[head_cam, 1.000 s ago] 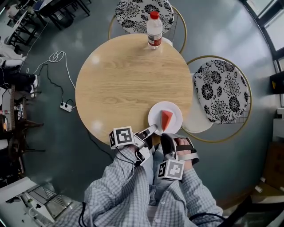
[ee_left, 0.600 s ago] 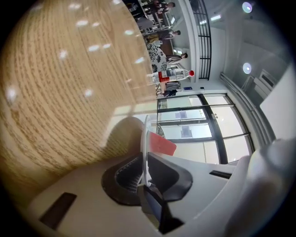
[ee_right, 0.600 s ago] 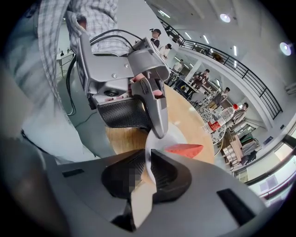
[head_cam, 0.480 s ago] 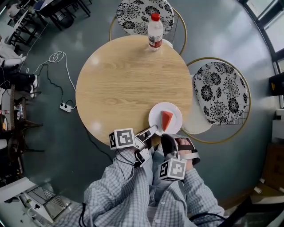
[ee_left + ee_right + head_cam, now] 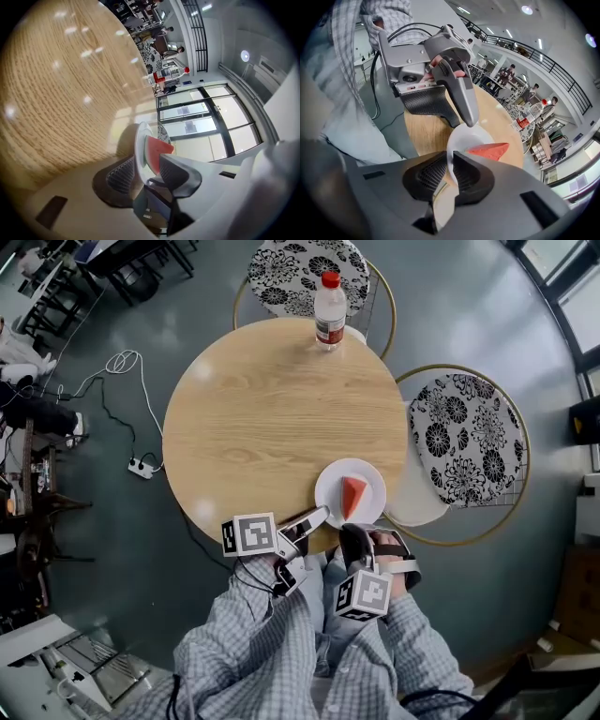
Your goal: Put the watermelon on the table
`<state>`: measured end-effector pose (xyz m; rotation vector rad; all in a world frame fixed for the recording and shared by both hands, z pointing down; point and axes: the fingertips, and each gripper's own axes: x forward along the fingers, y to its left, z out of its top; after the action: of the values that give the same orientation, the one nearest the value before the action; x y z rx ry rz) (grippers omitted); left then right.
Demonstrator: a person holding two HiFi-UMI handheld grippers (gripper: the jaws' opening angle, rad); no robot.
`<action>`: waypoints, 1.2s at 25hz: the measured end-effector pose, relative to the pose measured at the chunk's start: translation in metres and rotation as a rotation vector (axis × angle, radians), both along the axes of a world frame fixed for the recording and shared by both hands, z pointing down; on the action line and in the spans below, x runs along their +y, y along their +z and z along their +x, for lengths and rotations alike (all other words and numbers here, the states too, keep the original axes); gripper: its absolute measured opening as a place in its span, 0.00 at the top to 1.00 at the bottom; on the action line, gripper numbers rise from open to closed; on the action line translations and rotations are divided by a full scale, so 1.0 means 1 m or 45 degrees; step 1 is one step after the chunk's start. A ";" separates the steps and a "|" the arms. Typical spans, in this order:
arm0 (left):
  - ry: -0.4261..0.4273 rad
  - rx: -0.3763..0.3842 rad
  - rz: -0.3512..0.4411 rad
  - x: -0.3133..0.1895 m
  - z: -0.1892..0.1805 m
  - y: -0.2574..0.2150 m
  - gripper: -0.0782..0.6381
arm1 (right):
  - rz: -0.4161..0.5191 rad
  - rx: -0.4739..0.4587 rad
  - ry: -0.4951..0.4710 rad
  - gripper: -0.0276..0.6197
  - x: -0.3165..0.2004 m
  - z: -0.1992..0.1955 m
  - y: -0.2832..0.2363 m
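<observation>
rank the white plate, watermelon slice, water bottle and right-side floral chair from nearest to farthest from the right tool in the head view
1. white plate: its near rim sits between the jaws of the right tool.
2. watermelon slice: on the plate, just beyond the rim.
3. floral chair: to the right of the table.
4. water bottle: at the table's far edge.

Table (image 5: 262, 418): centre of floor; one chair (image 5: 300, 268) behind it, 2nd chair (image 5: 464, 432) to its rt.
Plate (image 5: 367, 512): on table, at near-rt edge.
Watermelon (image 5: 352, 495): on plate.
Bottle (image 5: 329, 307): upright at table's far edge, before far chair.
Pwr strip (image 5: 141, 465): on floor, left of table.
</observation>
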<state>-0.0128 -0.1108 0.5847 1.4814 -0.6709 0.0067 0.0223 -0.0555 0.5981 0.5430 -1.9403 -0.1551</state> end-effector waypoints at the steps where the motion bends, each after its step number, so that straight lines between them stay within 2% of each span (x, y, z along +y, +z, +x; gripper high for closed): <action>1: -0.012 -0.004 0.002 0.001 -0.005 -0.001 0.68 | -0.005 0.002 -0.001 0.88 0.001 0.000 0.001; 7: -0.017 -0.041 0.036 0.009 -0.023 -0.009 0.69 | -0.043 -0.008 -0.007 0.88 0.002 0.001 0.009; 13: -0.007 -0.045 0.073 0.021 -0.025 -0.024 0.69 | -0.042 -0.058 0.063 0.88 0.001 0.000 0.011; 19: 0.024 -0.043 0.134 0.026 -0.026 -0.037 0.69 | -0.116 -0.259 0.270 0.88 -0.002 -0.001 0.000; 21: 0.030 -0.017 0.145 0.028 -0.025 -0.044 0.70 | -0.102 -0.329 0.342 0.88 -0.007 0.002 -0.009; 24: 0.050 0.021 0.144 0.036 -0.026 -0.052 0.77 | -0.046 -0.396 0.447 0.88 -0.014 0.014 -0.024; 27: 0.054 0.028 0.166 0.038 -0.030 -0.059 0.85 | -0.012 -0.437 0.469 0.88 -0.015 0.023 -0.038; 30: 0.033 0.051 0.194 0.034 -0.031 -0.070 0.88 | -0.040 -0.527 0.474 0.95 -0.011 0.025 -0.055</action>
<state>-0.0438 -0.0773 0.5150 1.6320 -0.6310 -0.0553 0.0472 -0.0661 0.5427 0.9624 -2.1902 0.2433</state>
